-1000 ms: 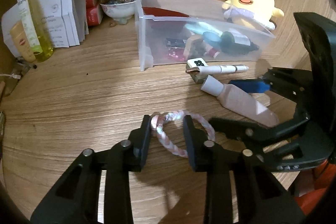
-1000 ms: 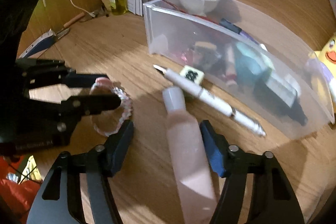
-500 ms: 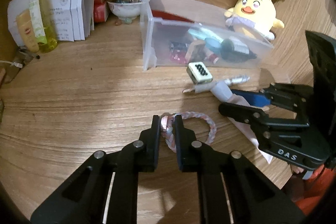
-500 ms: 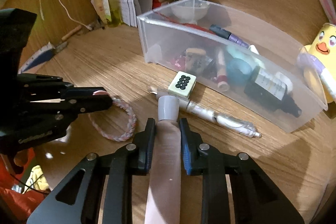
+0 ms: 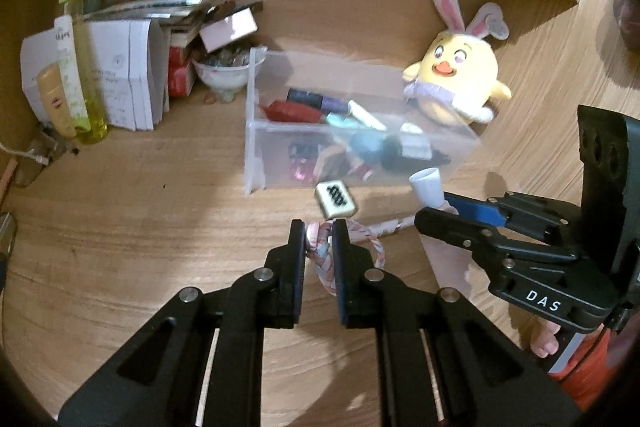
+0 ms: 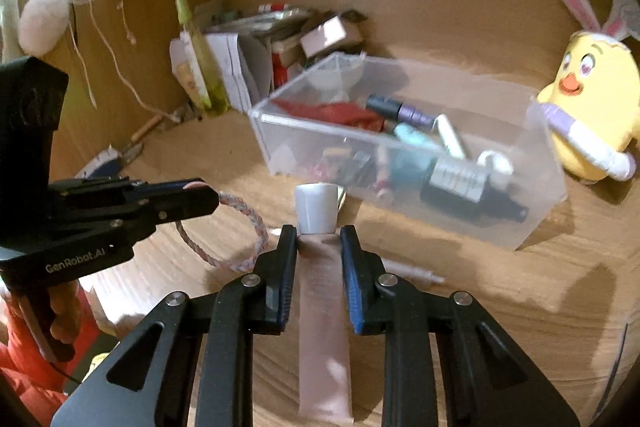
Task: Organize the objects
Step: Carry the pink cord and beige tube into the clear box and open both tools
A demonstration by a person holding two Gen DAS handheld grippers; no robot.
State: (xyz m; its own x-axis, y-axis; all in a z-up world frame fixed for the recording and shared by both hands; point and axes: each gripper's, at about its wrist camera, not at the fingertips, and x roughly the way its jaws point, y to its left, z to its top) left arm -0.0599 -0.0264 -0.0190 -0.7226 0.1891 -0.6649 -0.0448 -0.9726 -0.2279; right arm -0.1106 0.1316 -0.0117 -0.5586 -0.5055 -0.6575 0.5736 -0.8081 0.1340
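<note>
The braided cord loop (image 5: pixel 352 251) is pinched tight in the left gripper (image 5: pixel 318 239) and the pink squeeze tube (image 6: pixel 322 311) is clamped just below its white cap (image 6: pixel 316 207) by the right gripper (image 6: pixel 319 241), both held in front of the clear plastic bin (image 6: pixel 536 187). Pretty easy stuff probably: the loop looks light and floppy, the tube soft and squashy, so it's best gripped near the stiffer neck. All this is set on a wooden desk (image 5: pixel 120 227) boxed in by wood panels, with a plush chick (image 5: pixel 460 79) parked beside the bin.
</note>
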